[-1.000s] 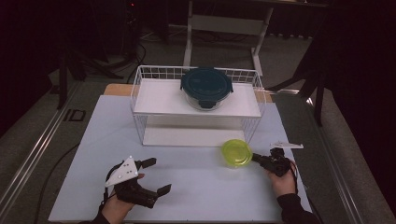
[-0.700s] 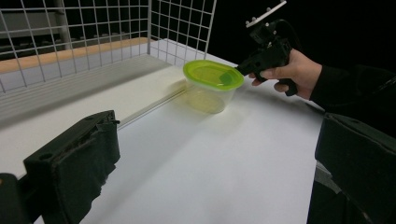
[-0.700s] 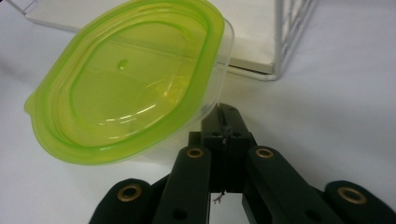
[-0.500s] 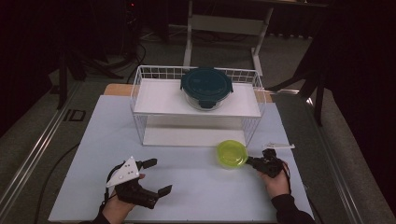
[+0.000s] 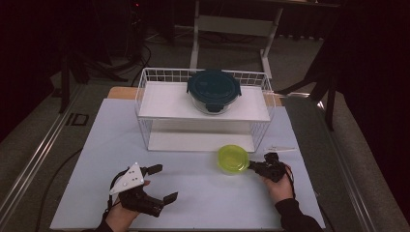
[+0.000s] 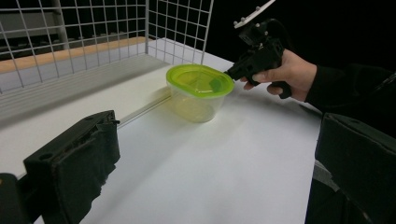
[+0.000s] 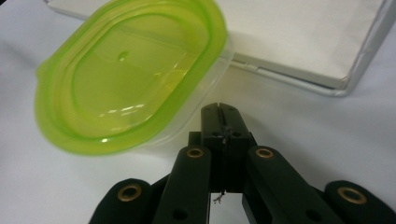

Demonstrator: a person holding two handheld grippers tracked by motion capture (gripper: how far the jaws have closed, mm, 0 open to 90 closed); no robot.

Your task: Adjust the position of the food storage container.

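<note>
High view: white table (image 5: 193, 198), wire rack (image 5: 205, 108) at its far side, dark-lidded bowl (image 5: 213, 90) on the rack's top shelf. Green-lidded tub (image 5: 233, 159) stood on the table just in front of the rack's right end. Right gripper (image 5: 252, 166) lay right of the tub, tips at its rim, hand (image 5: 278, 186) behind it. Left gripper (image 5: 162, 183) sat well apart at the near left, jaws spread wide, nothing between them.

Right gripper view: jaws pressed together, nothing clamped, tips (image 7: 219, 111) just beside the tub's (image 7: 126, 74) rim; touching or not, could not tell. Rack's lower shelf (image 7: 303, 37) lay behind the tub.

Left gripper view: own jaws stood apart at the bottom edges; beyond them the tub (image 6: 200, 92) on the table, right gripper (image 6: 231, 72) at its lid edge.
</note>
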